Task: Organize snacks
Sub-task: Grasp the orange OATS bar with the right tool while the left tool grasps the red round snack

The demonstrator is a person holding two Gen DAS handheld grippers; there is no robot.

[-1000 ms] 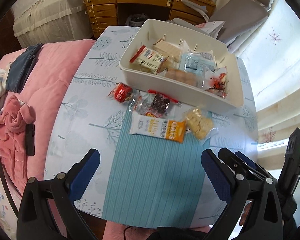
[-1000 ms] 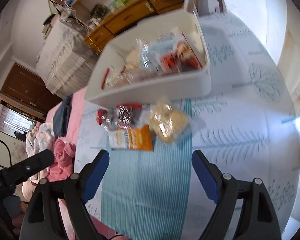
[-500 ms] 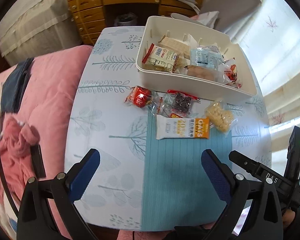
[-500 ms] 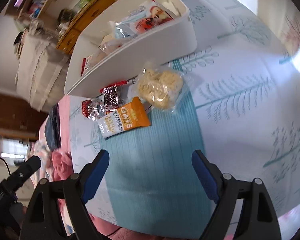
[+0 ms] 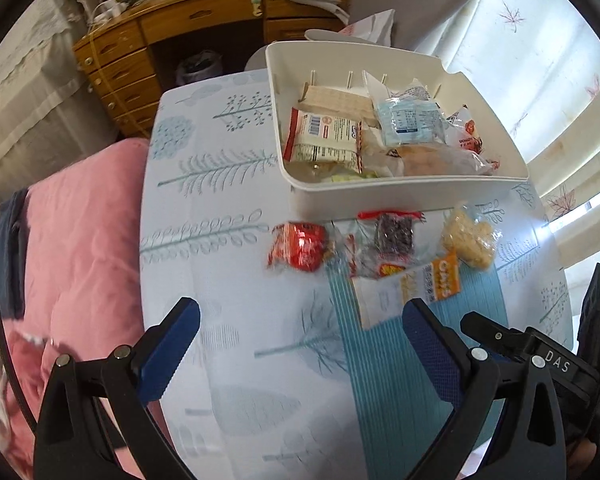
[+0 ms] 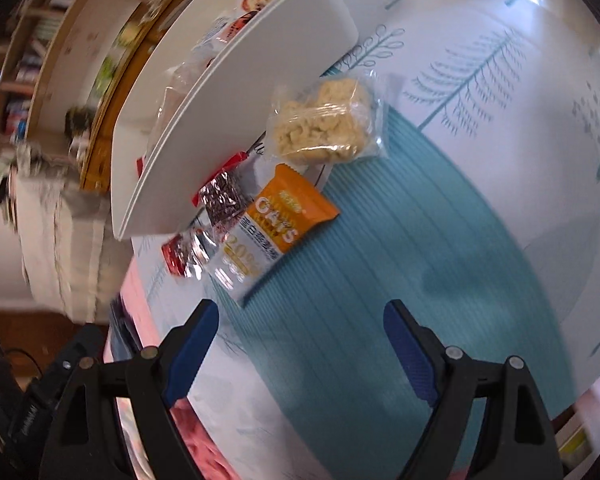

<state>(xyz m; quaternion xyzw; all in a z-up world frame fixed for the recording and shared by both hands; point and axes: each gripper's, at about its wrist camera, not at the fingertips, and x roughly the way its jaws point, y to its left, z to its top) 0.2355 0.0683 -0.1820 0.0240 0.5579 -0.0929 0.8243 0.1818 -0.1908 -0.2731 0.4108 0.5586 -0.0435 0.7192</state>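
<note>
A white bin (image 5: pixel 404 194) (image 6: pixel 236 120) holds several packets. In front of it on the table lie a red wrapped snack (image 5: pixel 300 246) (image 6: pixel 180 252), a dark snack in a clear wrapper (image 5: pixel 392 236) (image 6: pixel 222 200), an orange and white oats bar (image 5: pixel 412 288) (image 6: pixel 272 228) and a clear bag of pale crisp pieces (image 5: pixel 470 240) (image 6: pixel 324 124). My left gripper (image 5: pixel 300 334) hangs open just short of the red snack and the oats bar. My right gripper (image 6: pixel 300 334) is open over the blue mat, near the oats bar. Neither holds anything.
The table (image 5: pixel 204 216) has a tree-print cloth and a teal ribbed mat (image 6: pixel 400 260). A pink quilt (image 5: pixel 80 248) lies along its left edge. A wooden desk (image 5: pixel 188 28) and a grey chair (image 5: pixel 416 4) stand behind the bin. The other gripper's body (image 5: pixel 560 364) shows at the lower right.
Both grippers have come down and closer to the loose snacks while rolling, so the table looks turned in each view. Both stay open and empty; no snack has moved.
</note>
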